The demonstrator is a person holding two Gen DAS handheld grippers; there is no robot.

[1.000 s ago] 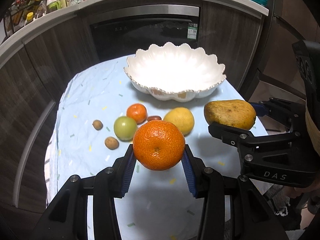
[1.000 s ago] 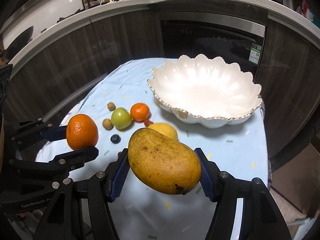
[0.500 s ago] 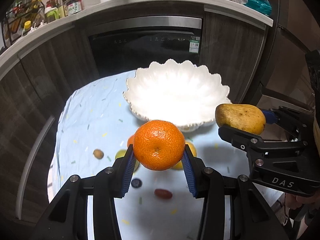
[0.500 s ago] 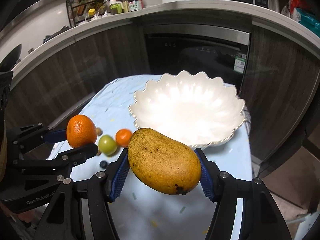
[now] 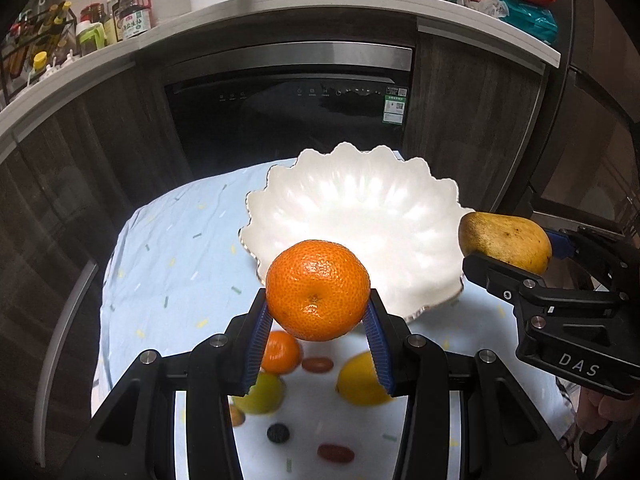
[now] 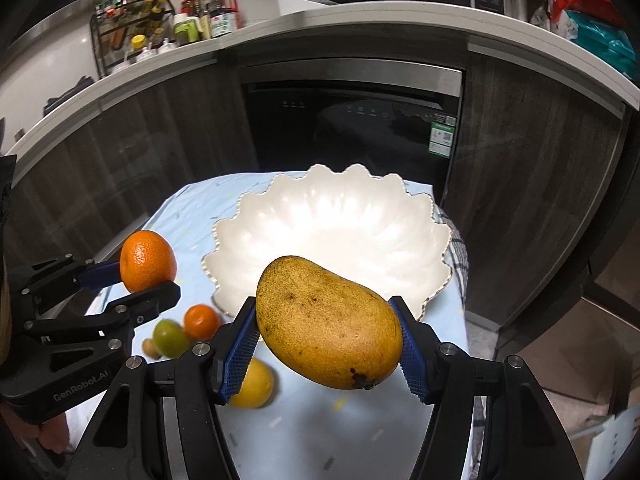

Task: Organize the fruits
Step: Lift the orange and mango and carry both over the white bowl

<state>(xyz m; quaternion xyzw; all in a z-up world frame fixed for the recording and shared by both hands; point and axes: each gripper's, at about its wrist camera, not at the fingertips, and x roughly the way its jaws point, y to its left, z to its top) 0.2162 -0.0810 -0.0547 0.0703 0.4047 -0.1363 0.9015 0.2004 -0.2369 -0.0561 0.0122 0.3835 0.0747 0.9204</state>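
My left gripper (image 5: 318, 332) is shut on a large orange (image 5: 318, 290), held in the air at the near rim of the white scalloped bowl (image 5: 360, 184). It also shows in the right wrist view (image 6: 148, 260). My right gripper (image 6: 328, 344) is shut on a yellow-brown mango (image 6: 328, 320), held above the table just before the bowl (image 6: 332, 216); the mango shows at the right in the left wrist view (image 5: 504, 240). The bowl is empty.
On the pale blue cloth (image 5: 172, 248) below lie a small orange (image 5: 280, 352), a green fruit (image 5: 260, 394), a lemon (image 5: 358, 380), a dark berry (image 5: 278, 433) and small red fruits (image 5: 335, 453). A dark oven front (image 5: 288, 120) and cabinets stand behind the table.
Both grippers have risen and moved forward toward the bowl with their fruit. The loose fruits on the cloth now lie below and behind the fingertips.
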